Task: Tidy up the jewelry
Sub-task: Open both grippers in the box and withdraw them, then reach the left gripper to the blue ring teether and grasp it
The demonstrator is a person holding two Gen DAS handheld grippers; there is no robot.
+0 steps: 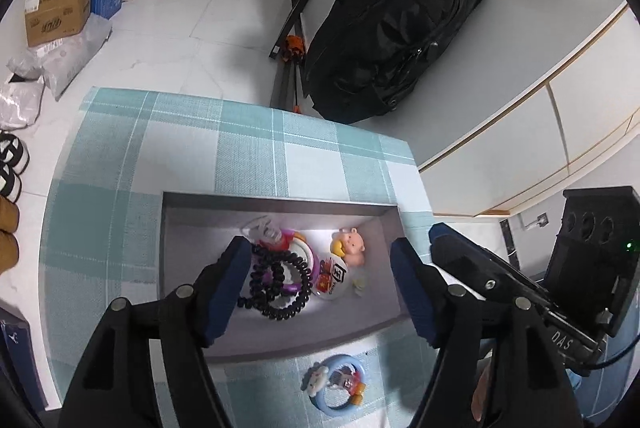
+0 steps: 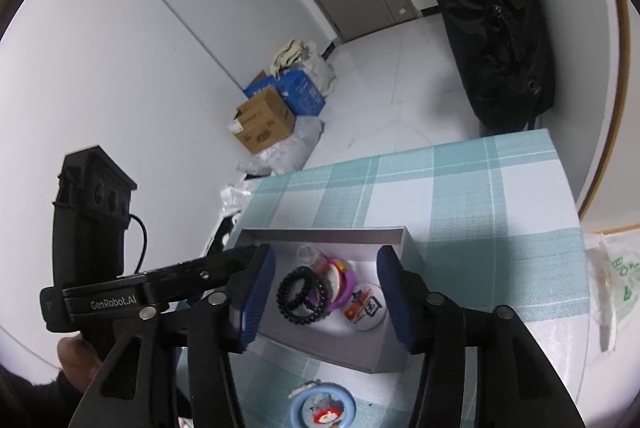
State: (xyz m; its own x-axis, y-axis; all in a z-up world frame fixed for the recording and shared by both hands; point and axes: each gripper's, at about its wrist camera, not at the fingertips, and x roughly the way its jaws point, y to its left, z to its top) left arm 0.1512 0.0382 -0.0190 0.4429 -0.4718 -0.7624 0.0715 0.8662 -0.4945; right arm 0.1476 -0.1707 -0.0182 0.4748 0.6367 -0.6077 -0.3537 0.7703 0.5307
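Note:
A grey open box (image 1: pixel 280 202) (image 2: pixel 320 234) sits on the checked tablecloth. In it lie a black coiled hair tie (image 1: pixel 280 280) (image 2: pixel 302 294), a purple and white bangle (image 1: pixel 308 260) (image 2: pixel 340 278), a round badge (image 1: pixel 332 274) (image 2: pixel 366 308) and a small pig figure (image 1: pixel 352 244). A blue ring with a cartoon charm (image 1: pixel 338 384) (image 2: pixel 322 408) lies on the cloth in front of the box. My left gripper (image 1: pixel 322 286) is open and empty above the box. My right gripper (image 2: pixel 326 298) is open and empty above the box too.
The blue and white checked table (image 1: pixel 240 140) (image 2: pixel 480 196) ends at the far edge. A black bag (image 1: pixel 396 28) leans on the wall behind. Cardboard boxes (image 1: pixel 60 8) (image 2: pixel 264 124) and bags sit on the floor. The right gripper's body (image 1: pixel 580 268) is close at right.

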